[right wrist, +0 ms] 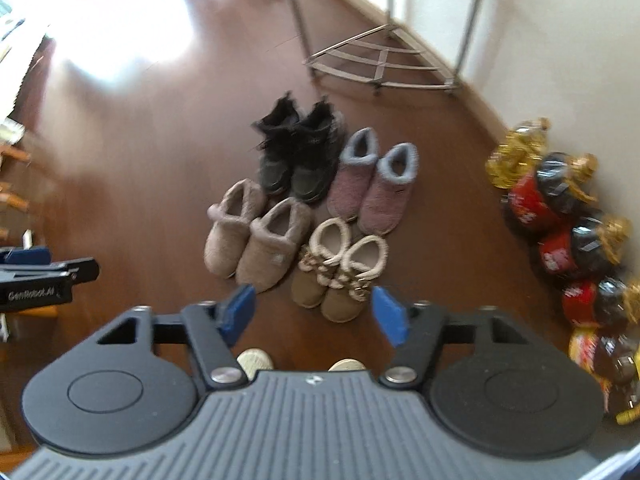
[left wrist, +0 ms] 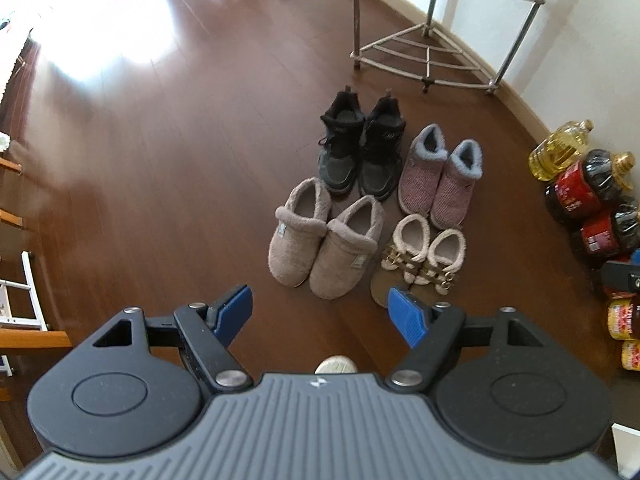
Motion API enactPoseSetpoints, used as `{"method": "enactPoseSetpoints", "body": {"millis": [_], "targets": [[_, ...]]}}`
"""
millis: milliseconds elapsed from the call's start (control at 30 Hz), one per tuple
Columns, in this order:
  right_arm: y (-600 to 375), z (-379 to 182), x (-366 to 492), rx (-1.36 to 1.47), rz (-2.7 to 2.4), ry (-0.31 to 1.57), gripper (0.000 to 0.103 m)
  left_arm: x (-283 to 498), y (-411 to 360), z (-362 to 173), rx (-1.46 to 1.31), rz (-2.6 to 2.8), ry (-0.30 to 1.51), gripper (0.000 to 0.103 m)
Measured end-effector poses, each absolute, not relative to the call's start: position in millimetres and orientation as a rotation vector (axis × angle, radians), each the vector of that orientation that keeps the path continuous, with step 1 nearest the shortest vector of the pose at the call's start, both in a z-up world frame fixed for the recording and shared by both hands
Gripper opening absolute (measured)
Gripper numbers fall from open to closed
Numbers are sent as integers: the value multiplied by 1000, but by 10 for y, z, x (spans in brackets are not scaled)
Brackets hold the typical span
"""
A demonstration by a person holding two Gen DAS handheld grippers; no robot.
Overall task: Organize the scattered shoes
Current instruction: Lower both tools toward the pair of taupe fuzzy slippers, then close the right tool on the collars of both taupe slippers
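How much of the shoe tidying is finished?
Nearly all of it, it looks. The black sneakers, pink boots, beige slippers and brown buckle shoes sit in neat pairs. The left gripper and right gripper are open, holding nothing.

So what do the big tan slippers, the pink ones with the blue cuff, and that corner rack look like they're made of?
Tan slippers: fuzzy, matte fleece or boucle fabric, going by the nubbly pile. Pink slippers: a ribbed knit-looking upper with a plush grey-blue cuff, probably faux fur. Corner rack: silvery metal tubing with a dull sheen; which metal can't be told.
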State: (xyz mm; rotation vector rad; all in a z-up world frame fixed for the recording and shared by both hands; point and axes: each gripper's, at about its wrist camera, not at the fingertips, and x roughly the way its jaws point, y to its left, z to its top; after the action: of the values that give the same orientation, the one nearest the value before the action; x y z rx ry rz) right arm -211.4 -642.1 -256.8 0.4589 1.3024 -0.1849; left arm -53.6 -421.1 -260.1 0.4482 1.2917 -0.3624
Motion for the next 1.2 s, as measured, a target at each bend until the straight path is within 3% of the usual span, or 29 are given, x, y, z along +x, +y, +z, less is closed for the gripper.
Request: {"method": "enactPoseSetpoints", "body": {"millis": [67, 133, 400, 567, 700, 867, 1200], "targets": [[-6403, -2776, -2038, 467, -133, 1310, 26, -506, -4169, -2733, 458, -361, 1295, 77], [-6370, -3019, -1946, 474, -93, 1317, 19, -475, -4130, -2879, 464, -369, 1296, 77], [-6073, -4252, -1448, 460, 59, 1352, 16, -225, -3913, -4121, 519, -439, 1311, 77], [-5799, -5118, -939, 390, 123, 1357, 23, -12, -3812, -4891, 510, -467, 1307, 77], [-5607, -5771, -550, 322, 157, 1356, 23, 163, -3767, -5439, 505, -489, 1281, 77], [-5456, -6475, -210, 283, 178, 1385, 38, 314, -3712, -6104, 522, -531, 1257, 77], [-5128, -7656, 188, 142, 308, 1471, 48, 405, -3635, -6803, 539, -568, 1271, 77]]}}
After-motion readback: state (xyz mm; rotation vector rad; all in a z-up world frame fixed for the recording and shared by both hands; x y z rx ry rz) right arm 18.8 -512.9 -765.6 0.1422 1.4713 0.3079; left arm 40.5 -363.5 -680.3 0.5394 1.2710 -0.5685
